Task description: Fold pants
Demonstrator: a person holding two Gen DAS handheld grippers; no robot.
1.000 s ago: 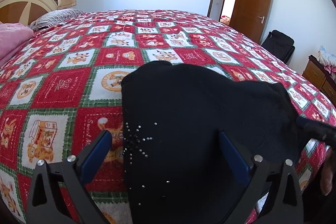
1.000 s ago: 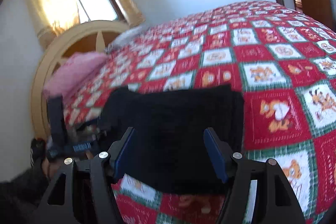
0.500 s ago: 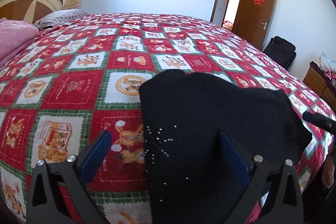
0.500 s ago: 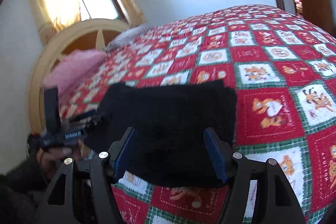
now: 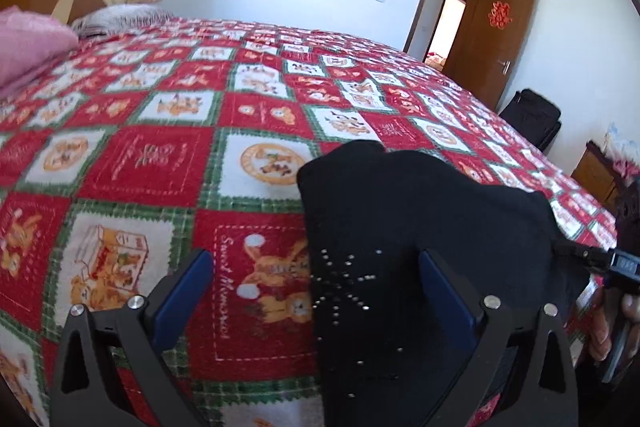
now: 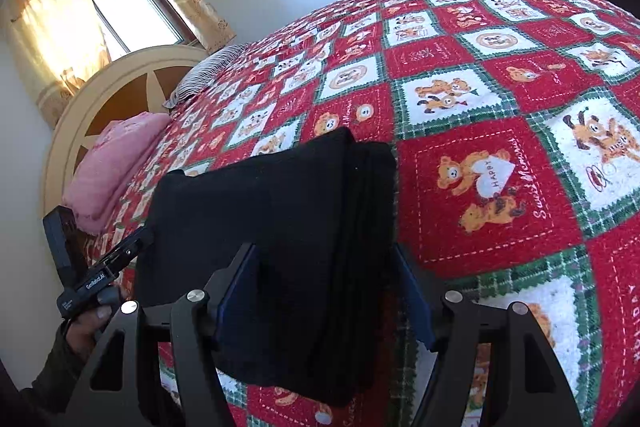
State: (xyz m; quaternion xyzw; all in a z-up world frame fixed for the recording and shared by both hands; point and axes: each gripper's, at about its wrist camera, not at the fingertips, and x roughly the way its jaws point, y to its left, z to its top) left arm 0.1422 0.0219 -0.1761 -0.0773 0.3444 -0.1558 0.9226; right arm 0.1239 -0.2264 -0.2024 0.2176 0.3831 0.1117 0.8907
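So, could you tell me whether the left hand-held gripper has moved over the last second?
Yes. The left hand-held gripper has shifted left across the bedspread: the black pants' stud pattern, earlier beside its left finger, now sits midway between its fingers.

We're seeing the folded pants point(image 5: 420, 227) lying on the bed point(image 5: 168, 155), near its front edge. The left gripper point(image 5: 312, 291) is hovering just in front of them, one of its fingers point(image 5: 182, 291) sitting over the bedspread to the left and the other over the cloth. The right gripper point(image 6: 324, 295) is straddling the pants' right edge. Behind, a pillow point(image 6: 116, 175) and a striped cushion point(image 6: 208, 71) are lying against the headboard point(image 6: 120, 87); the door point(image 5: 492, 39) is standing beyond the bed's far right corner.
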